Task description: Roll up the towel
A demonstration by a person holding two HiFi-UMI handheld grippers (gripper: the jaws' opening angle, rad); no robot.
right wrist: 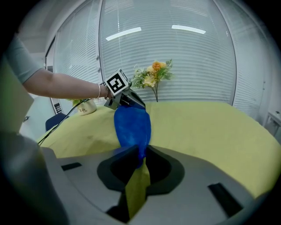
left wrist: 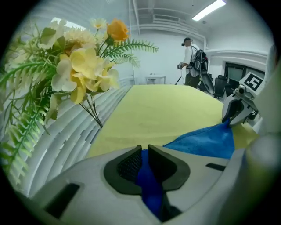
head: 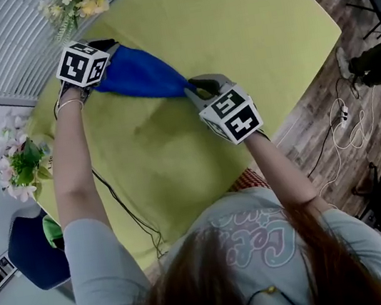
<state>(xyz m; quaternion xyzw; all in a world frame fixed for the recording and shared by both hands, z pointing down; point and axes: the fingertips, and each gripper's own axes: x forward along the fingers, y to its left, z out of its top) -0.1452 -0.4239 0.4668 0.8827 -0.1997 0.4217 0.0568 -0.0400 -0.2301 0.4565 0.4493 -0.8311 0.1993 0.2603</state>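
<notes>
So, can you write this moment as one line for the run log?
left gripper: shut on blue towel | right gripper: shut on towel's other end | towel: stretched between both over yellow-green table | rolling: not started

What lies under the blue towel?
Only the yellow-green tablecloth shows around the blue towel, which the left tool and the right tool grip at opposite ends. The patch directly beneath it is covered, so I cannot see it.
</notes>
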